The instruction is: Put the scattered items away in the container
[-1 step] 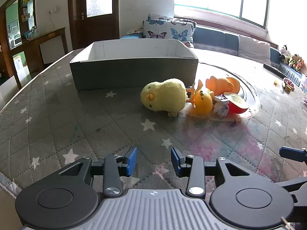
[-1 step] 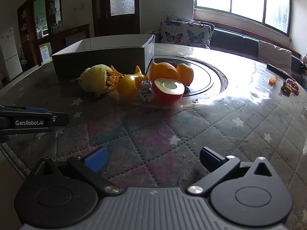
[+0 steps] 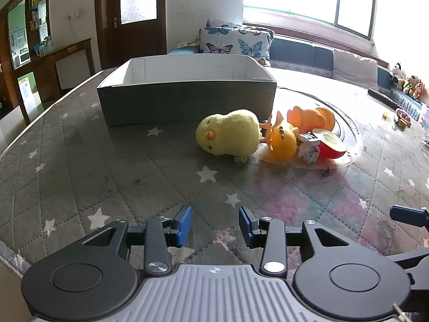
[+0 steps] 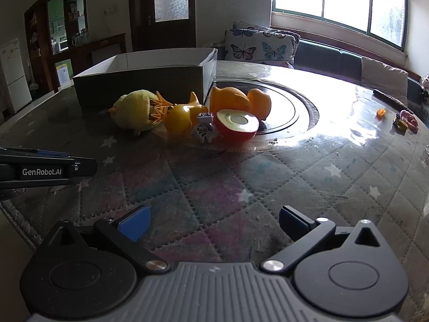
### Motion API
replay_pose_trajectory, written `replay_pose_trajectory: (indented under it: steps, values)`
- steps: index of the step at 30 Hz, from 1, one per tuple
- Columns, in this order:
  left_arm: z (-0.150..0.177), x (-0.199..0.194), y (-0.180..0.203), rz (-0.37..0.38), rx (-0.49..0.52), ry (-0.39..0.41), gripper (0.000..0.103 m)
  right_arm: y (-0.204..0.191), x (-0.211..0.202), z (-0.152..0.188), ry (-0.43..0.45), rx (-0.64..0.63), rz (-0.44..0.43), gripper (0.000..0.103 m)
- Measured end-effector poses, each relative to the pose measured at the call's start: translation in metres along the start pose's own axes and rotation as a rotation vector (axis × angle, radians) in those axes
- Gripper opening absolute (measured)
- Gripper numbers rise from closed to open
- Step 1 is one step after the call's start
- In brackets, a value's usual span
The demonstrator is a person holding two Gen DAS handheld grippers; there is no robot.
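Observation:
A grey open box (image 3: 187, 99) with a white inside stands on the table; it also shows in the right wrist view (image 4: 144, 80). In front of it lie a yellow plush chick (image 3: 228, 136), a yellow rubber duck (image 3: 281, 142), an orange duck (image 3: 311, 115), a small white-grey figure (image 3: 308, 147) and a red half-apple toy (image 3: 328, 145). My left gripper (image 3: 215, 225) is open and empty, low over the table, well short of the chick. My right gripper (image 4: 214, 221) is wide open and empty, facing the pile (image 4: 203, 123) from a distance.
The table has a quilted star-pattern cover (image 3: 107, 166) under clear film and a round turntable (image 4: 295, 107). Small toys (image 4: 405, 122) and a dark remote (image 4: 388, 98) lie at the far right. A sofa with butterfly cushions (image 3: 236, 43) is behind.

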State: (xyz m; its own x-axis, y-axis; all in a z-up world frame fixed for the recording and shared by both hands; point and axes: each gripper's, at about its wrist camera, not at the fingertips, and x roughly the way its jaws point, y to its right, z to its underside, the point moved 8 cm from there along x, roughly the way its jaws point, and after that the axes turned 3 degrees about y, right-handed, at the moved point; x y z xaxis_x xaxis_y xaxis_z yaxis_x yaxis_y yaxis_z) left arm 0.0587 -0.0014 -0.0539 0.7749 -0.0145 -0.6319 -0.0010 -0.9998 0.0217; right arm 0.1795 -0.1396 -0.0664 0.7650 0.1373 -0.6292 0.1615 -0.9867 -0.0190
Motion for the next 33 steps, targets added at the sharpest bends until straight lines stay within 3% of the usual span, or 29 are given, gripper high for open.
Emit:
replay_pose_trajectory:
  steps: [12, 33]
  values:
    - [0.007, -0.004, 0.001, 0.001, -0.001, -0.015, 0.041, -0.011, 0.007, 0.004, 0.003, 0.002, -0.003, 0.103]
    - [0.009, -0.004, 0.003, -0.007, 0.008, -0.030, 0.041, 0.000, -0.018, 0.022, 0.015, 0.020, -0.008, 0.103]
